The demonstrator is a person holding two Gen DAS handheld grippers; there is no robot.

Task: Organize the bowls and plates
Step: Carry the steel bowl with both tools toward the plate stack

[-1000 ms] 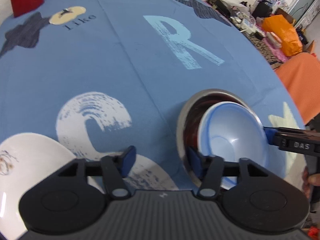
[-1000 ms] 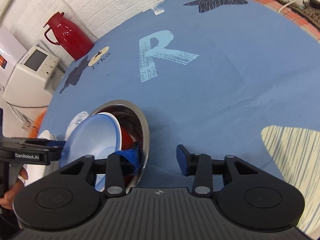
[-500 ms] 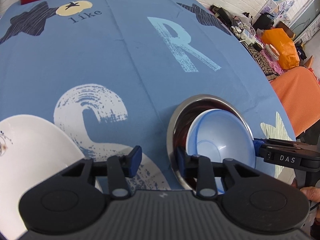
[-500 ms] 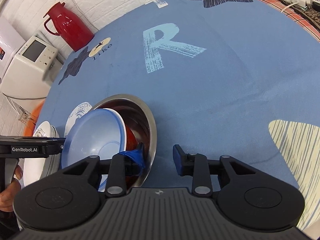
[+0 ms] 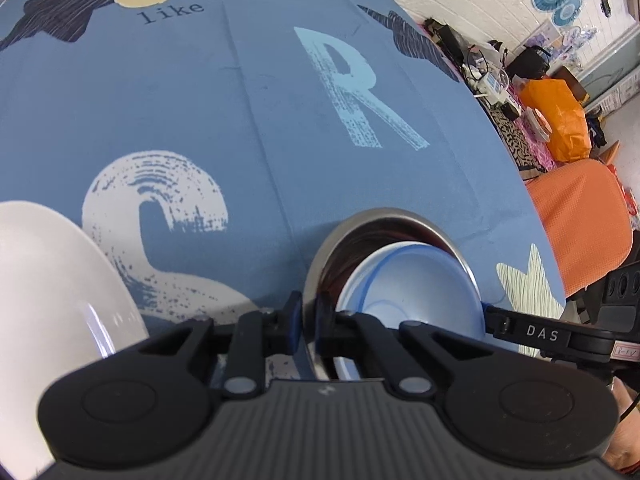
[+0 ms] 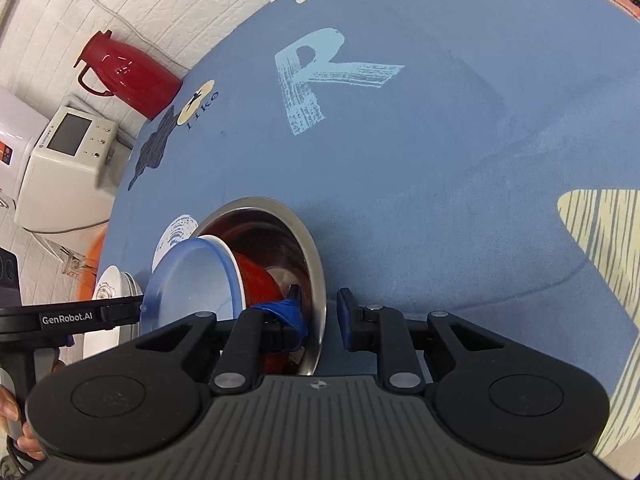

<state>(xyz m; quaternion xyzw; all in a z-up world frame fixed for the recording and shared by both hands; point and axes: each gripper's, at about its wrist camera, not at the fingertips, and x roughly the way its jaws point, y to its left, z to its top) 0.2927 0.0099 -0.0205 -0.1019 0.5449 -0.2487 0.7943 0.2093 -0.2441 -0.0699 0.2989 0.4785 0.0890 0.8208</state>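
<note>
Hidden: The near rim of the steel bowl [image 5: 384, 216] was cut off behind the left gripper [image 5: 306, 318] body; a red bowl [image 6: 260, 280] inside it showed only as a sliver in the right wrist view.
Left gripper: Its fingers were closed tight on the steel bowl's rim, one pad inside the rim, one outside.
Right gripper [image 6: 320, 314]: Its fingers stood apart astride the opposite rim, the left pad inside the bowl, the right pad outside (whether either touched the metal, I could not tell).
Materials: The steel bowl was shiny and round; a smooth pale blue bowl [image 5: 412, 292] sat tilted inside it, between the two grippers.
Cloth: A blue tablecloth [image 5: 200, 100] with a printed "R" lay ahead of both pairs of fingers.
Only left view: A glossy white plate [image 5: 52, 280] lay left of the fingers, partly out of frame.
Only right view: A red jug [image 6: 128, 76] stood far beyond the fingers, by a white machine [image 6: 68, 172].
</note>
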